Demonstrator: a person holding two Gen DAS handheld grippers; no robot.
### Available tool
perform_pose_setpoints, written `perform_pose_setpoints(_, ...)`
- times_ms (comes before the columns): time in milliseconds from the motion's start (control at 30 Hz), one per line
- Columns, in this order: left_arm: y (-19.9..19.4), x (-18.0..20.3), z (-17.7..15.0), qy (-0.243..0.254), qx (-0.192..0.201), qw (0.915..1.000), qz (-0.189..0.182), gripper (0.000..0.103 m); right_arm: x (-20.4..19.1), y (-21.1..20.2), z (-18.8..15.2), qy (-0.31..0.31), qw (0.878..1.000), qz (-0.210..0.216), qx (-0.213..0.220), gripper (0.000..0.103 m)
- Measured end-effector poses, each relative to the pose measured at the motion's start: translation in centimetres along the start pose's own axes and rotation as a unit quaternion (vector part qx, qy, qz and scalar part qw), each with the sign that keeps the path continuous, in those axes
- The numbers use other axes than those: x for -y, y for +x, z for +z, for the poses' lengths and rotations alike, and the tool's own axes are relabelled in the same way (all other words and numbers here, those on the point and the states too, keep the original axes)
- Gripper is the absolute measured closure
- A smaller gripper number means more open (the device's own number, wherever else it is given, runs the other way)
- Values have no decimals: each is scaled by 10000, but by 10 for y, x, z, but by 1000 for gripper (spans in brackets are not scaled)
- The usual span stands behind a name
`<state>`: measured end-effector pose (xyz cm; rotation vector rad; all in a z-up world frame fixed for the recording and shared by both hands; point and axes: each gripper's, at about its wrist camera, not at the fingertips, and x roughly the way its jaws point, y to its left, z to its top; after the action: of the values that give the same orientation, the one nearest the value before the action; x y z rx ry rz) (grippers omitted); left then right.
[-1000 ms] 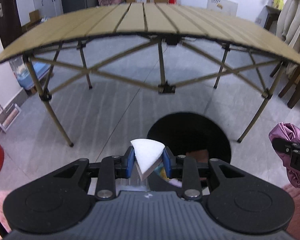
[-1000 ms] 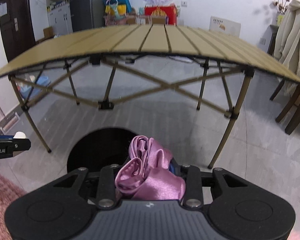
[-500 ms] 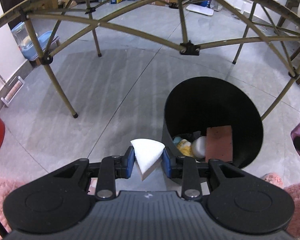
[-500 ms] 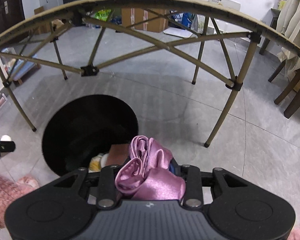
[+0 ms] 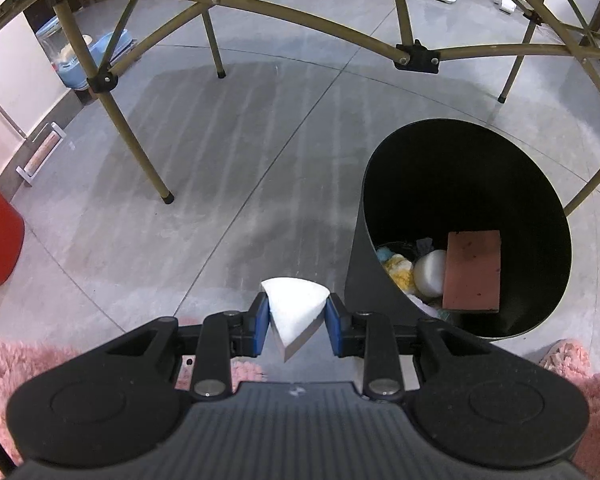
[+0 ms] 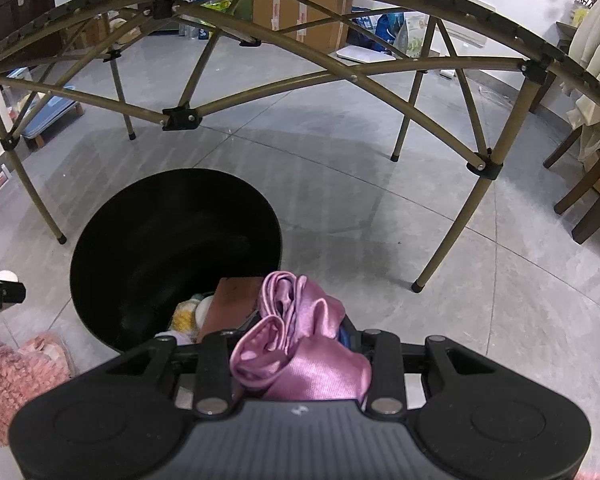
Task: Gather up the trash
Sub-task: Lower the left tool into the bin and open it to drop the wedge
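The left gripper (image 5: 297, 322) is clenched on a white foam wedge (image 5: 296, 312), its blue pads (image 5: 262, 322) pressing both flat sides, and it hangs over bare floor just beside the black bin (image 5: 540, 184), not over the opening

The right gripper (image 6: 300, 344) is clamped on a crumpled pink satin cloth (image 6: 300, 344), which sits at the near rim of the bin (image 6: 100, 240); how far it overhangs cannot be told

Inside lie a brown block (image 5: 473, 270), a white lump and yellow scraps

To drop cleanly, each load should probably be carried over the middle of the mouth before the jaws part, the wedge needing the longer sideways shift, and the two grippers kept apart. The cloth may cling to a pad, so a wide release seems wise
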<state>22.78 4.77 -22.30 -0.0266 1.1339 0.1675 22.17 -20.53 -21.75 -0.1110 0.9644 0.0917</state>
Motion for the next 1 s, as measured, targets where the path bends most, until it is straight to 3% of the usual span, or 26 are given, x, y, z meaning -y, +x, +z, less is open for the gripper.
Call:
perform_pose_setpoints(333, 4, 4, 8, -167, -283, 9995, 6, 73, 2, 6, 9, 69, 9999, -93, 51, 69)
perform_pose_setpoints(1000, -3, 62, 36, -158, -205, 9992, -289, 73, 15, 22, 16, 359, 9991, -211, -15, 69)
